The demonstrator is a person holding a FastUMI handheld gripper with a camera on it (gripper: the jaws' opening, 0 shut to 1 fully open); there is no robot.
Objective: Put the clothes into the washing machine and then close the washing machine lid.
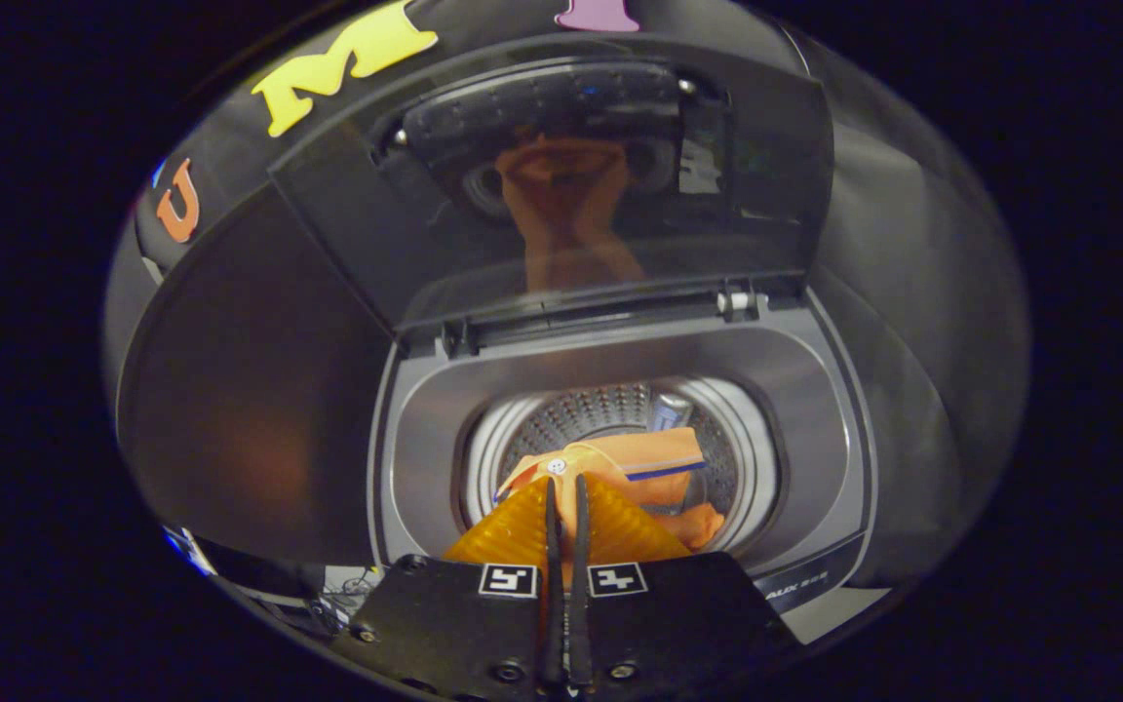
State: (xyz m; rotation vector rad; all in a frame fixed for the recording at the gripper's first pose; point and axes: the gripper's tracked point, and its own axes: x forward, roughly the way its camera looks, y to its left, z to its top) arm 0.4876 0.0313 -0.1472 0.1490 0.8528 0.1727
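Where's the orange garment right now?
In the gripper view, the orange garment lies inside the washing machine drum, just beyond the nearly closed gripper, below the raised lid.

Dim booth here, black cloth wall [230,175] draped behind and curving round both sides. Low light, a faint warm glow on the dark panel [250,409] at the left.

Orange clothes [654,463] lie in washer drum [610,405], lid up.
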